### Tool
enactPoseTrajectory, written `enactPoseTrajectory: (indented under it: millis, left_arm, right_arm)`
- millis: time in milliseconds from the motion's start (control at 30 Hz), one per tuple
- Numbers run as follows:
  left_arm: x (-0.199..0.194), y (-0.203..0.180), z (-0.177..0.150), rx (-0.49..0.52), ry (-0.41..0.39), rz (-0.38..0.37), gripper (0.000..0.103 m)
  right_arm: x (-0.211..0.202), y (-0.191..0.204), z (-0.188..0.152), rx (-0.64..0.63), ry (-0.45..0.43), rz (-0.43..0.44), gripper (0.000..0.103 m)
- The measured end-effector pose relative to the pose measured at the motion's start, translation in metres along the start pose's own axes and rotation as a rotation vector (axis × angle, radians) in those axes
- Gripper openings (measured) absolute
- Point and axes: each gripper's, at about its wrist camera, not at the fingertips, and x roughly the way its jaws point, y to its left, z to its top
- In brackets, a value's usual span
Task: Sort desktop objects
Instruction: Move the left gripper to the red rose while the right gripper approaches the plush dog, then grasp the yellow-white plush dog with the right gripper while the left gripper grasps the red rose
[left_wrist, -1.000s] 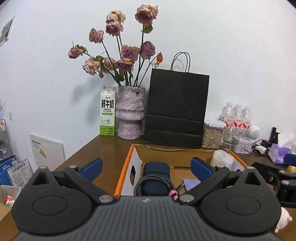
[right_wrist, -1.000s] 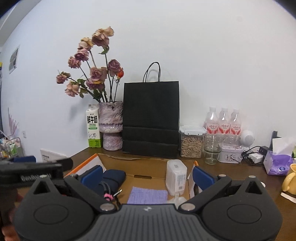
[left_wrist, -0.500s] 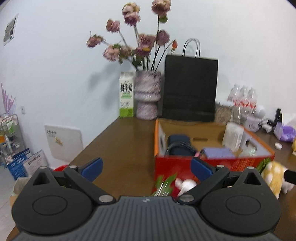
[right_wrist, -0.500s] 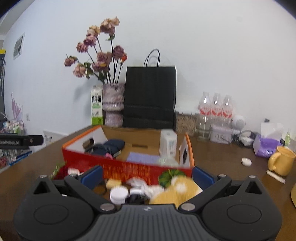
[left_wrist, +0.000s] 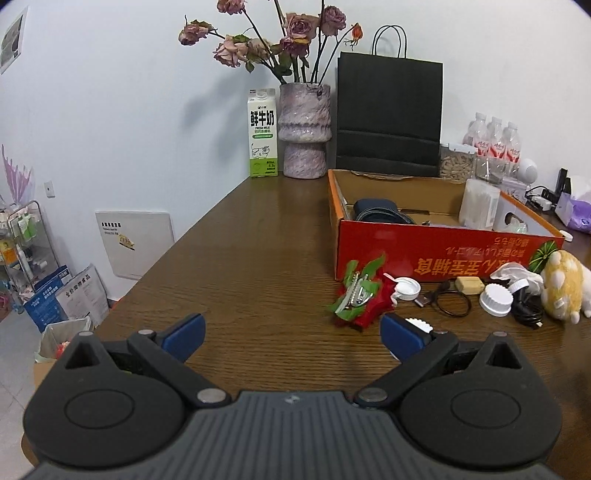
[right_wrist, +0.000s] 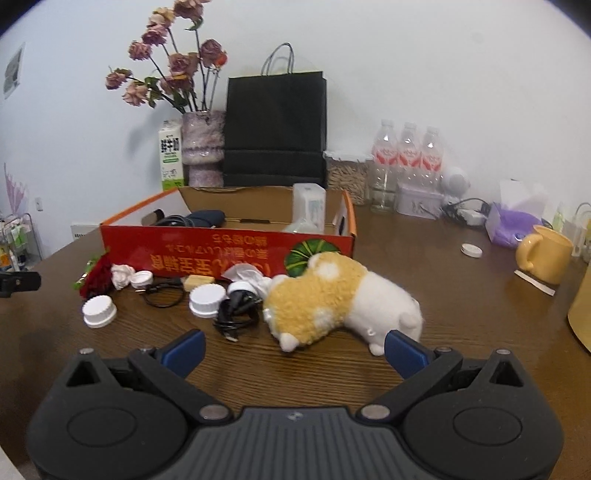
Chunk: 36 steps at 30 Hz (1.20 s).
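Note:
A red cardboard box (left_wrist: 443, 254) (right_wrist: 229, 254) stands open on the brown table and holds a dark pouch (left_wrist: 373, 208) and a white container (left_wrist: 478, 208). In front of it lie a red and green hair clip (left_wrist: 360, 297), white caps (right_wrist: 99, 312) (right_wrist: 207, 300), a black cable (right_wrist: 236, 312), a tan block (right_wrist: 197, 282) and a yellow and white plush toy (right_wrist: 340, 302) (left_wrist: 563, 286). My left gripper (left_wrist: 291, 338) is open and empty, just short of the clip. My right gripper (right_wrist: 293, 349) is open and empty, just short of the plush toy.
At the back stand a milk carton (left_wrist: 263, 134), a vase of dried roses (left_wrist: 303, 129), a black paper bag (left_wrist: 388, 118), a jar (right_wrist: 347, 179) and water bottles (right_wrist: 406, 158). A yellow mug (right_wrist: 545, 254) and tissue pack (right_wrist: 511, 223) sit at the right.
Both grippers have pulled back from over the box toward the near side of the table and dropped lower. The loose objects in front of the box have come into view.

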Motion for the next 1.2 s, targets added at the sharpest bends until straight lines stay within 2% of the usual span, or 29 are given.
enactPoseTrajectory:
  millis: [233, 467, 600, 633, 800, 1000, 1200]
  left_arm:
    - [0.013, -0.013, 0.001, -0.02, 0.021, -0.031, 0.103]
    - [0.018, -0.009, 0.0, -0.034, 0.027, -0.038, 0.103]
    - [0.023, -0.003, -0.002, -0.056, 0.041, -0.031, 0.103]
    - [0.024, -0.002, -0.003, -0.06, 0.045, -0.031, 0.103]
    - [0.025, 0.003, -0.007, -0.068, 0.054, -0.029, 0.103]
    - [0.026, 0.001, -0.006, -0.069, 0.056, -0.023, 0.103]
    - [0.037, -0.011, 0.002, -0.035, 0.057, -0.019, 0.103]
  right_arm:
    - [0.027, 0.004, 0.023, 0.045, 0.028, 0.007, 0.101]
    - [0.069, 0.01, 0.045, 0.027, 0.062, -0.112, 0.091]
    - [0.083, 0.011, 0.042, 0.032, 0.081, -0.151, 0.078]
    - [0.082, 0.013, 0.04, 0.013, 0.075, -0.165, 0.07]
    - [0.067, 0.003, 0.029, -0.019, 0.069, -0.072, 0.05]
    - [0.055, -0.015, 0.025, -0.001, 0.082, -0.002, 0.05]
    - [0.065, -0.023, 0.029, 0.104, 0.112, -0.015, 0.061]
